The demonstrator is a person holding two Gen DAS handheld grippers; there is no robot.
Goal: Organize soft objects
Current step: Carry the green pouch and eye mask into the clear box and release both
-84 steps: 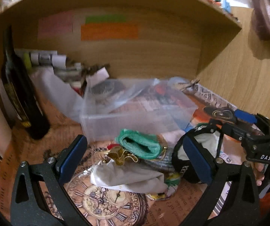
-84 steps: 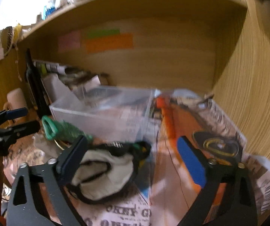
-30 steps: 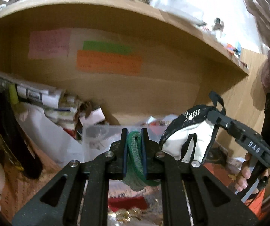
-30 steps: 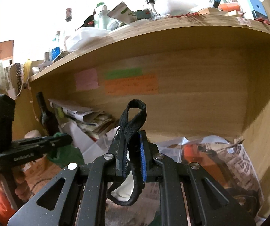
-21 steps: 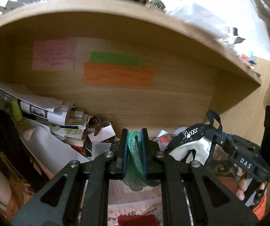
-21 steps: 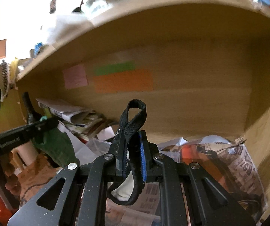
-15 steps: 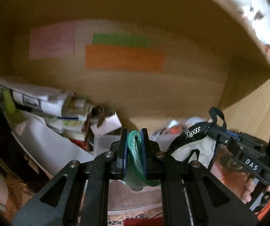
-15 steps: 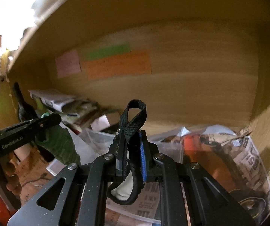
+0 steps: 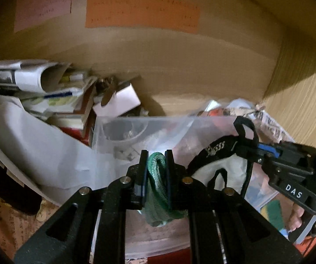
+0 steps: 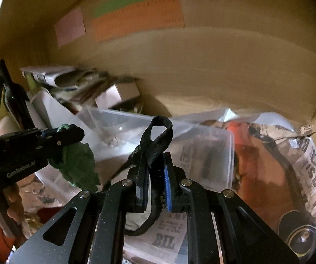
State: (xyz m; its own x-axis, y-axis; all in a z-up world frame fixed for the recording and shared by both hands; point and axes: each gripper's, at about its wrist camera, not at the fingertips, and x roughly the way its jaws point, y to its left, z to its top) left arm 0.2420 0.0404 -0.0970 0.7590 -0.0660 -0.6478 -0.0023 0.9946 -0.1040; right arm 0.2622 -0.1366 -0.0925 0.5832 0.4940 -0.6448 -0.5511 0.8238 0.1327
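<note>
Green sock point(image 9: 157, 184) is hanging pinched between the clenched left tongs point(image 9: 155, 169), bunched and drooping below the pads, held in the air over the near wall of the clear plastic tub point(image 9: 140, 129). From the right wrist view the same sock point(image 10: 78, 165) is dangling just left of the tub point(image 10: 202, 145).

White pouch with black trim point(image 9: 226, 165) is hanging just beside the sock, to its right, above the tub. Right tongs point(image 10: 155, 176) are grasping it by the black strap, whose loop point(image 10: 160, 125) is sticking up above the pads.

Tub is sitting on the newspaper-covered desk point(image 10: 307, 167), under a wooden shelf. Stacked papers point(image 9: 26, 81) are lying to its left. Pink, green and orange notes point(image 9: 142, 13) are sticking to the back panel.
</note>
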